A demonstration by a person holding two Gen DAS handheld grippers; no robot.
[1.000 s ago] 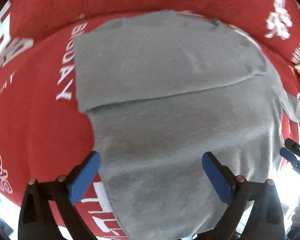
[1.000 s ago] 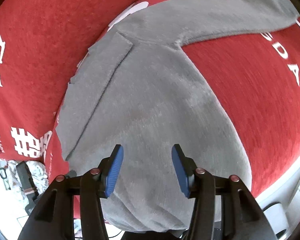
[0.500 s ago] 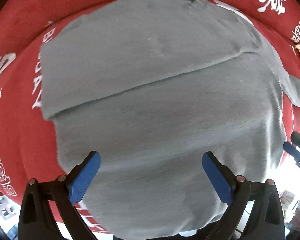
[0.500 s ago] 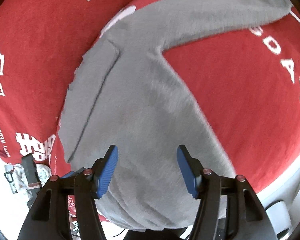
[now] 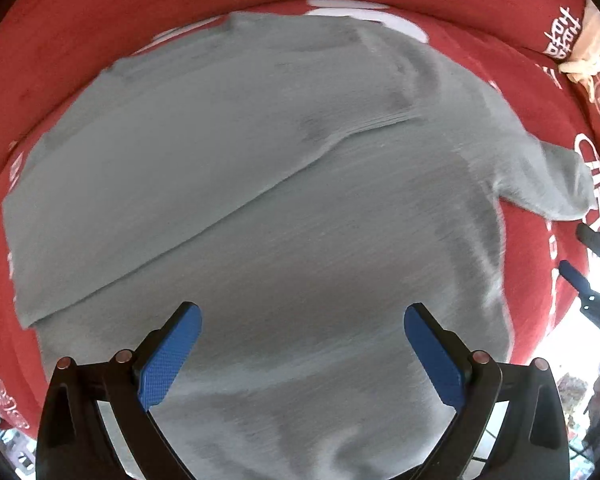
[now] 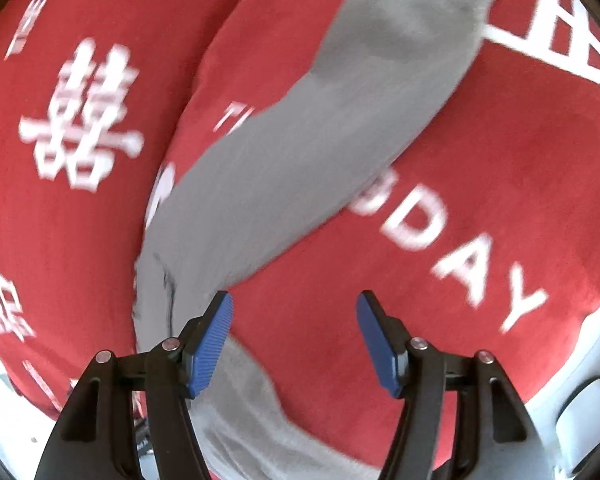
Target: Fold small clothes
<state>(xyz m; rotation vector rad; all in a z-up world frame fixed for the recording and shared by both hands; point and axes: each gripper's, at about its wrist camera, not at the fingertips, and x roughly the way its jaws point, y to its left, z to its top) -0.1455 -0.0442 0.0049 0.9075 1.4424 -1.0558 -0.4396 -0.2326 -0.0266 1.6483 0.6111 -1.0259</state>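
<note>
The grey knit long-sleeved top [image 5: 260, 208] fills most of the left wrist view, lying flat on the red printed cloth [image 5: 100, 20] that covers the desk, one fold line crossing it from lower left to upper right. The left gripper [image 5: 302, 344] hangs over it with fingers spread wide, holding nothing. In the right wrist view the grey sleeve [image 6: 308, 136] runs from lower left to upper right. The right gripper [image 6: 294, 338] has just been opening; only red cloth lies between its fingers, its left pad [image 6: 212, 344] at the sleeve's edge. Closing here could pinch the red cloth or only the sleeve's edge, dragging the fold askew.
</note>
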